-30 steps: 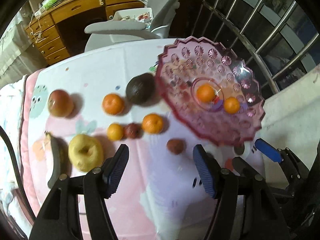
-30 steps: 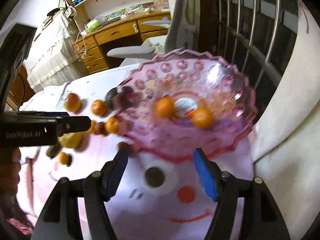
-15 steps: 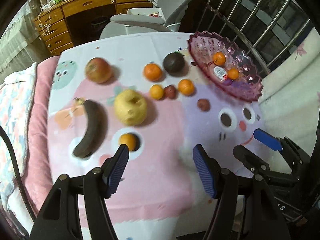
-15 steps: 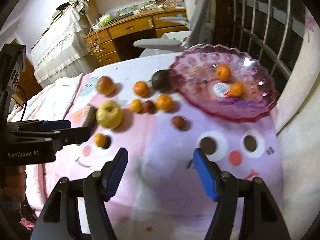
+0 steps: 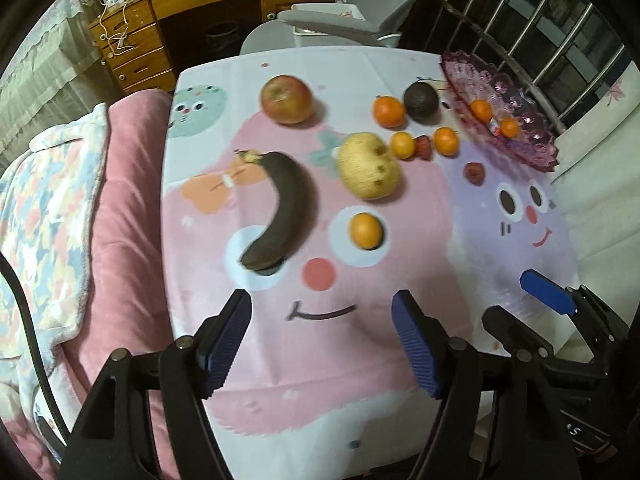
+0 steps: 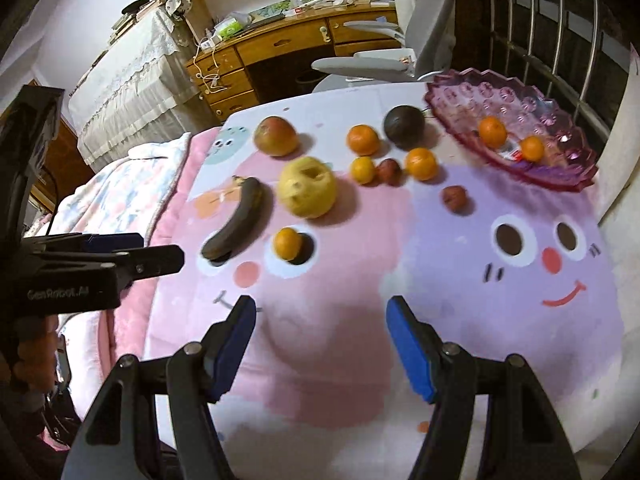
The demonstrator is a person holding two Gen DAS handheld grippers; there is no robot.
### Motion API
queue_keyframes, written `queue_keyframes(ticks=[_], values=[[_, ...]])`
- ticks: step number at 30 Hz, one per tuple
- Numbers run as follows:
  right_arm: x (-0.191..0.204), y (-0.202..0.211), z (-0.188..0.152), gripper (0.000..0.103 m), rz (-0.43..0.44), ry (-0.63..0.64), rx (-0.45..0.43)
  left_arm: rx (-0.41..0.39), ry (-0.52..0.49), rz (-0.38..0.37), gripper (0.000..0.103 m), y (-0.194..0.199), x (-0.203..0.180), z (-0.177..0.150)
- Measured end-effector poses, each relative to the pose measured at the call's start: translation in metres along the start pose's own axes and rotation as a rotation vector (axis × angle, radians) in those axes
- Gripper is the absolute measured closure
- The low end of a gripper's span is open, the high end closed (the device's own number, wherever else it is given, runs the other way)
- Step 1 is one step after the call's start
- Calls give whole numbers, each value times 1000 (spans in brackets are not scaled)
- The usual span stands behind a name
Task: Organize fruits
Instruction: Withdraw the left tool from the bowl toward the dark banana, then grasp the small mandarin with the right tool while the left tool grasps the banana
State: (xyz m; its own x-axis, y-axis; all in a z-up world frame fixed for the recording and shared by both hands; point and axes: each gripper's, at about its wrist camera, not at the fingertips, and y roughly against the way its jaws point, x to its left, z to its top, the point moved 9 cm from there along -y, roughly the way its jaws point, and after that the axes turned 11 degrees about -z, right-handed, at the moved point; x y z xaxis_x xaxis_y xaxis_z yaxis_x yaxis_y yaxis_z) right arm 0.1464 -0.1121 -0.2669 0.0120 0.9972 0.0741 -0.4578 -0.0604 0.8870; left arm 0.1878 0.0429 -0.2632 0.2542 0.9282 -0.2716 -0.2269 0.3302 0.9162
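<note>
Both empty grippers, left gripper (image 5: 320, 336) and right gripper (image 6: 320, 340), gape wide, well short of the fruits (image 5: 366, 166).

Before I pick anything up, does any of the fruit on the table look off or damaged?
Yes. The banana near the left edge is almost entirely dark brown, well overripe. The yellow pear beside it shows brown dents. In the pink bowl a small packet lies with the two oranges.
</note>
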Motion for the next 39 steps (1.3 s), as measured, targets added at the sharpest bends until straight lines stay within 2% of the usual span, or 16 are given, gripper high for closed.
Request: queue_keyframes(ticks=[3, 11, 14, 18, 22, 24, 31, 39], values=[[18, -5, -1, 35, 34, -5, 22, 21, 8, 5, 27, 1, 17, -2], [69, -20, 5, 35, 65, 100, 17, 45, 9, 17, 21, -7, 53, 17], [84, -29, 8, 35, 68, 147, -11, 49, -3, 13, 15, -16, 60, 28], [97, -44, 8, 35, 44, 215, -58, 72, 9, -9, 15, -41, 69, 42], [97, -62, 13, 35, -21, 217, -114, 93, 0, -23, 15, -70, 70, 53], [92, -75, 13, 35, -44, 217, -102, 102, 4, -25, 15, -83, 71, 55], [74, -102, 19, 47, -129, 202, -134, 118, 61, -76, 15, -116, 74, 65], [68, -129, 16, 56, -141, 218, -110, 132, 55, -32, 17, -142, 73, 68]])
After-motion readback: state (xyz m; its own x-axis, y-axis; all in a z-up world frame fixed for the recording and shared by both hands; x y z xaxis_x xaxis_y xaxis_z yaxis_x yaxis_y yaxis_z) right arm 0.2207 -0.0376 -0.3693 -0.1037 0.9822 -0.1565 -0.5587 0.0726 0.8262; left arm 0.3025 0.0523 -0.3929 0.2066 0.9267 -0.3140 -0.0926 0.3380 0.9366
